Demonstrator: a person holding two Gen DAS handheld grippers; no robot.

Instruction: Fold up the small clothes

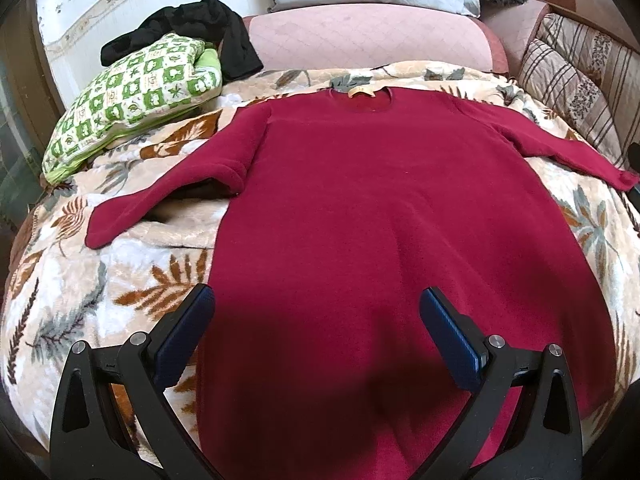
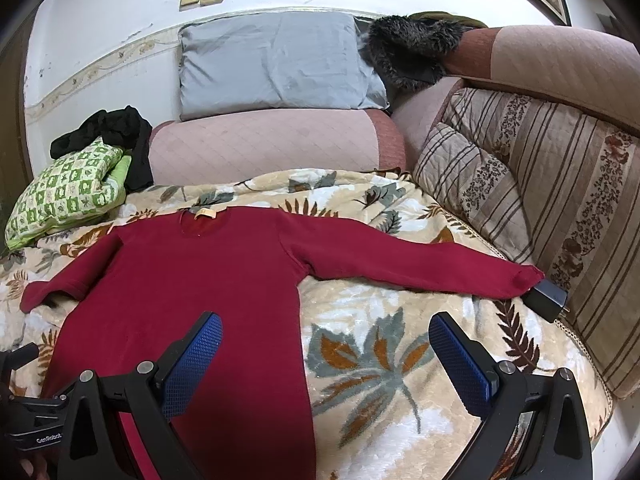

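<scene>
A dark red long-sleeved top (image 1: 360, 200) lies flat and face up on a leaf-patterned blanket (image 1: 132, 280), neckline away from the cameras with a pale label (image 1: 360, 92) at the collar; its body runs down toward the near edge of the bed, one sleeve (image 2: 420, 268) stretched out straight toward the striped cushions (image 2: 540, 184), the other sleeve (image 1: 160, 196) bent and partly doubled over on itself beside the body.

The left gripper (image 1: 316, 320) hangs above the lower part of the top with its blue-padded fingers (image 1: 184, 336) spread wide and nothing between them; the right gripper (image 2: 326, 356) is likewise released, one pad over the red fabric's edge and the other over bare blanket, gripping nothing.

A small dark charger-like block (image 2: 546, 298) sits just beside the cuff of the straight sleeve, against the striped cushions; whether it touches the cuff cannot be told.

Beyond the top, a green-and-white checked pillow (image 1: 132, 100) rests at the blanket's far corner with a black garment (image 1: 192, 28) draped over it; a grey pillow (image 2: 276, 64) leans against the wall behind a pink quilted bolster (image 2: 260, 148), with a dark furry item (image 2: 412, 52) beside it.
</scene>
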